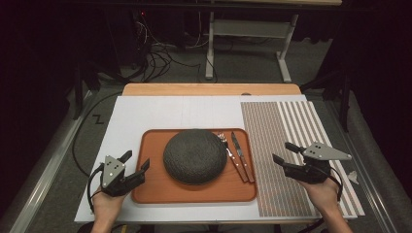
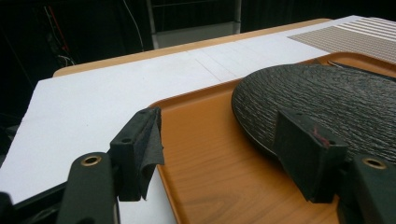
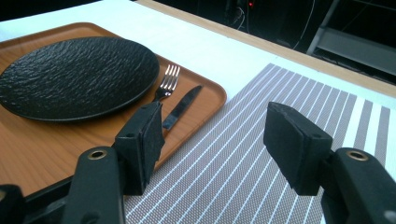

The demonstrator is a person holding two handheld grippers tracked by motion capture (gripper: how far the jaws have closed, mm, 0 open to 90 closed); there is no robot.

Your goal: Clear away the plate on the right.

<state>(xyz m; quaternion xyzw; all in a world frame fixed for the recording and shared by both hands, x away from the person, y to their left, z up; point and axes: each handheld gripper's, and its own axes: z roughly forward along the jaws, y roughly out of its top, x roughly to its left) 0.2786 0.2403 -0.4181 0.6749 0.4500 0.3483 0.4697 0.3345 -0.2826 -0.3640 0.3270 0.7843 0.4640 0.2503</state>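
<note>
A round black textured plate (image 1: 195,156) (image 2: 322,100) (image 3: 77,77) lies on an orange-brown tray (image 1: 155,187) (image 2: 210,158) (image 3: 28,149). A fork (image 1: 226,148) (image 3: 167,81) and a knife (image 1: 239,150) (image 3: 180,108) lie on the tray to the right of the plate. My left gripper (image 1: 135,162) (image 2: 224,149) is open over the tray's left edge, its jaws straddling the rim, with nothing held. My right gripper (image 1: 285,152) (image 3: 215,140) is open above the striped placemat (image 1: 286,145) (image 3: 261,154), just right of the tray, with nothing between its jaws.
A white board (image 1: 145,114) (image 2: 93,102) covers the wooden table (image 1: 209,89) under the tray and the placemat. Beyond the table's far edge are cables (image 1: 155,58) and a metal frame (image 1: 243,43) on the floor. A small scrap (image 1: 353,177) lies at the right edge.
</note>
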